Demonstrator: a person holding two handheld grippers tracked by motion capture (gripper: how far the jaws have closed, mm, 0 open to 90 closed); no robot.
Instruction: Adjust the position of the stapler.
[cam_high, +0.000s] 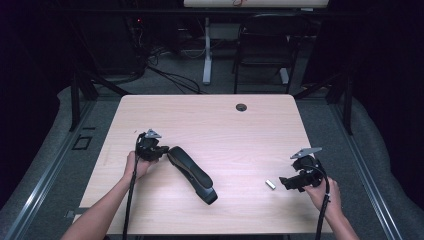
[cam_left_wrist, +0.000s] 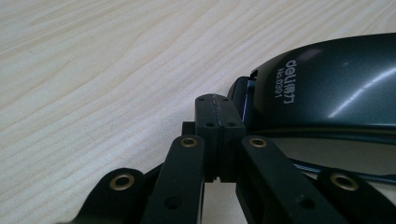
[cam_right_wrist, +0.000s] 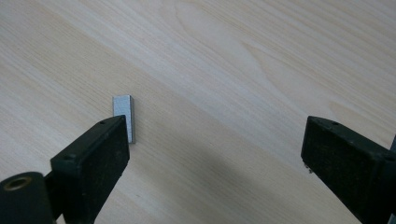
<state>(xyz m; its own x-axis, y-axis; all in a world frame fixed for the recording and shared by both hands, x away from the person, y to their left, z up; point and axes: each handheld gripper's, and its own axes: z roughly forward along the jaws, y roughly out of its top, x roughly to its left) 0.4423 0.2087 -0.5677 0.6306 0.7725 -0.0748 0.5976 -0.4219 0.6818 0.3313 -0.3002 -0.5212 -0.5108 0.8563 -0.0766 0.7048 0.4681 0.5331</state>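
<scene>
Nearest my cameras are the black jaws: on my left gripper (cam_left_wrist: 219, 100) they are pressed together with nothing between them, tips just beside the rear end of one large dark grey-green stapler (cam_high: 192, 173). White lettering on its glossy top reads "deli" and "No.0391". I count one stapler, lying diagonally mid-table on the light wood-grain table (cam_high: 215, 120).

My right gripper (cam_right_wrist: 215, 140) has its jaws spread wide, nothing held. One small silver block of staples (cam_right_wrist: 124, 116) lies just past its left jaw tip, partly covered by that jaw. Stapler and staples lie well apart. One round cable hole (cam_high: 241, 107) sits near the far edge. One dark chair (cam_high: 265, 45) stands beyond the table.
</scene>
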